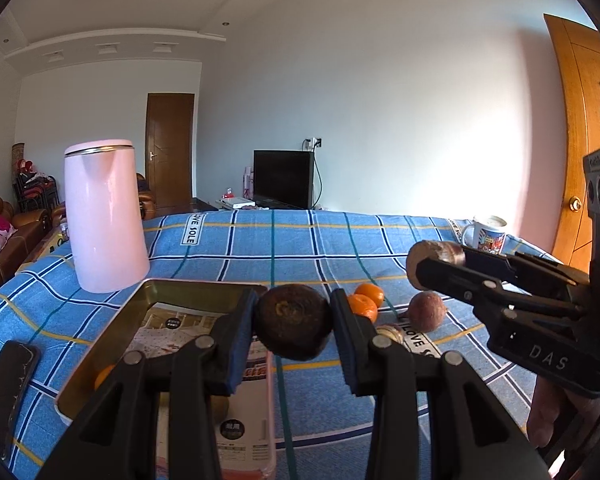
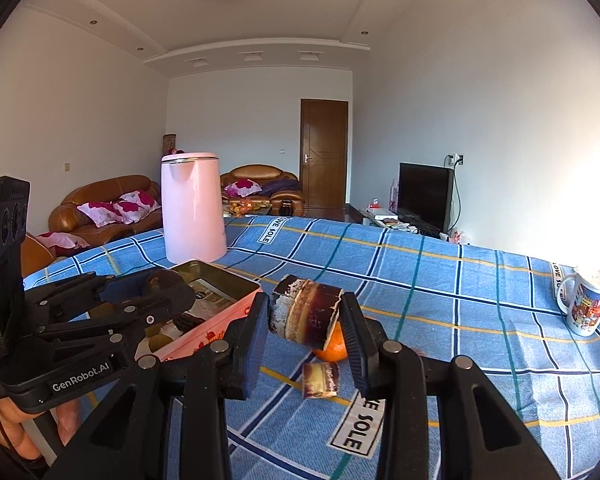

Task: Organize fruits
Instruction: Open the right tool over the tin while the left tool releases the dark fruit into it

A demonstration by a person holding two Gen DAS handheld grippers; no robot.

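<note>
Left gripper (image 1: 294, 330) closed on a dark brown, rough-skinned round fruit (image 1: 292, 322), pads pressed to both its sides, held above the right rim of the shallow rectangular metal tin with pink outer walls (image 1: 148, 292). Right gripper (image 2: 306, 322) clamped across a short cylinder of dark purple sugarcane with a pale node band (image 2: 306, 312), lifted clear of the blue checked cloth covering the desk (image 2: 440, 288). Seen from the left wrist, right gripper (image 1: 436, 260) reaching in from the right, above the cloth, well apart from the left one. Inside the tin: printed paper on the floor, an orange fruit tucked in the near left corner (image 1: 104, 376). On the cloth just right of the tin: two small orange tangerines (image 1: 366, 300) touching each other, a reddish-brown round fruit (image 1: 426, 312) beside them, and a second short sugarcane piece (image 2: 320, 378) lying near the right gripper's tips. Tall pink electric kettle (image 1: 106, 216) upright behind the tin's far left corner, close to it. Black flat phone (image 1: 8, 384) near the desk's left edge. White printed mug (image 2: 586, 304) near the right edge, well apart from everything else. Broad bare stretch of cloth between the tin and the mug, and behind the fruits toward the far edge. Left of the tin, only a narrow strip before the desk's edge.
</note>
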